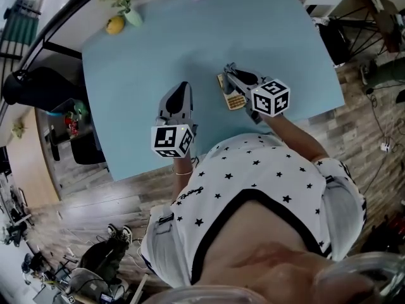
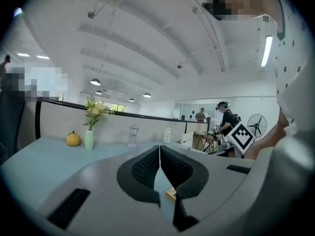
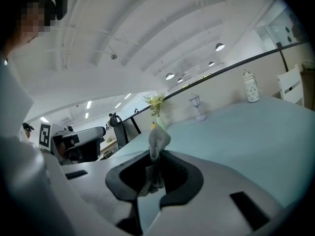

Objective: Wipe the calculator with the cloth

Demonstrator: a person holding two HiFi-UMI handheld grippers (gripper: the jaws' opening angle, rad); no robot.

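**A:** What does the right gripper (image 3: 156, 157) have hold of?

**B:** A grey knitted cloth (image 3: 159, 141). The jaws are pressed together on it. A bunch of it sticks up above the tips and the rest hangs down between the dark pads.

**A:** And where is the small tan calculator with pale keys (image 1: 233, 100)?

**B:** It lies flat on the light blue tabletop (image 1: 158, 56), near the edge closest to the person. In the head view it is partly under the right gripper, so only part of its keypad shows. The left gripper view also catches one corner of it, low down behind that gripper's pads.

**A:** Does the cloth touch the calculator?

**B:** That cannot be told, because the gripper's body covers the spot in the head view.

**A:** How does the left gripper (image 2: 159, 150) stand?

**B:** Its jaws meet at the tips with nothing between them. It is held over the table to the left of the calculator, close by but clear of it.

**A:** What else stands on the table?

**B:** Four things stand along the far edge. There is a pale green vase of yellow flowers (image 2: 89, 139) with a round orange-yellow fruit (image 2: 73, 138) just beside it. Further right are a clear glass goblet (image 2: 133, 134) and a white jar (image 2: 168, 134).
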